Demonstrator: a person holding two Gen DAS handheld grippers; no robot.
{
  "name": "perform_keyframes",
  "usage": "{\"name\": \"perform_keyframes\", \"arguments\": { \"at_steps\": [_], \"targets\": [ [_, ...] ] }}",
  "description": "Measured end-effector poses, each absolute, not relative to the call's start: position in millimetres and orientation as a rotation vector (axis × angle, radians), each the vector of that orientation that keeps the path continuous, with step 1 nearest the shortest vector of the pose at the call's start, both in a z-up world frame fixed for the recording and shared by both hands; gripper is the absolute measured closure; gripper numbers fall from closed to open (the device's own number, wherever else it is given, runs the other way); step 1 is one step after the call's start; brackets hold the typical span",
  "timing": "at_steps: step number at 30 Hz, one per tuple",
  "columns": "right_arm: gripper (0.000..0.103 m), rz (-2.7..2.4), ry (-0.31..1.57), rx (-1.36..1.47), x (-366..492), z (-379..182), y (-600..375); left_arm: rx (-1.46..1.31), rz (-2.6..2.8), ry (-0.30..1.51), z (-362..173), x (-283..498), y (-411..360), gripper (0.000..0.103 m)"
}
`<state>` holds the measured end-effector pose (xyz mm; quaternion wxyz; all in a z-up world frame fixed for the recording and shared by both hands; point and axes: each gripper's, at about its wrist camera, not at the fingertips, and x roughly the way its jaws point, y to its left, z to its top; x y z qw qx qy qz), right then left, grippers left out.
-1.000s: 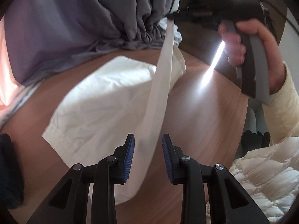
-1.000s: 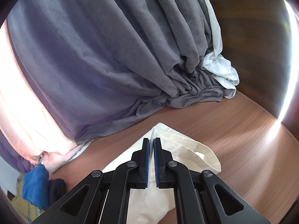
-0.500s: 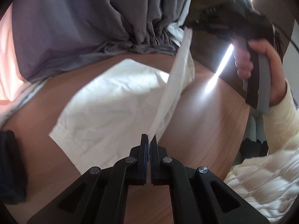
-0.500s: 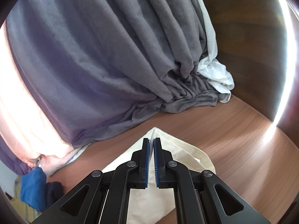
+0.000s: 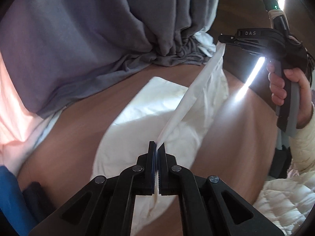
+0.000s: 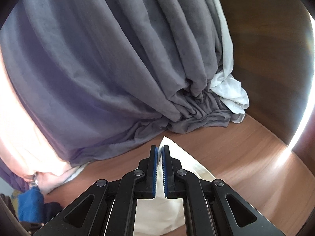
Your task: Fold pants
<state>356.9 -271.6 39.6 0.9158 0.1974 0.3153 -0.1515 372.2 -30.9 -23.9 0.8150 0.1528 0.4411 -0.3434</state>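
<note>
The left tool (image 5: 157, 147), apart a second ago, has clamped onto the white pants (image 5: 145, 118), spread mid-frame on the worktop (image 5: 232, 137); their edge stretches taut to the right tool (image 5: 221, 39), upper right, also gripping it.

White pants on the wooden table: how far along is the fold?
Done: the white cloth pants lie spread on the brown wooden table. In hand: the left gripper and right gripper are shut on one raised edge, stretched taut between them. Left: carrying that edge over, laying it down, and any further folds.
</note>
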Motion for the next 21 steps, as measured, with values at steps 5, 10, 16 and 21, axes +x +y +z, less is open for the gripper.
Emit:
{"name": "perform_keyframes", "arguments": {
  "at_steps": [5, 10, 16, 21],
  "targets": [
    [0.097, -0.321, 0.715, 0.411, 390, 19, -278, 0.376, -0.719, 0.943, -35, 398, -39, 0.099],
    [0.097, -0.331, 0.768, 0.409, 418, -6, -280, 0.375, -0.705, 0.956, -47, 420, -40, 0.099],
    [0.097, -0.324, 0.799, 0.404, 448, -30, -280, 0.341, -0.671, 0.999, -72, 445, -37, 0.099],
    [0.097, -0.288, 0.807, 0.374, 480, -49, -274, 0.302, -0.631, 1.035, -92, 462, -31, 0.099]
  ]
}}
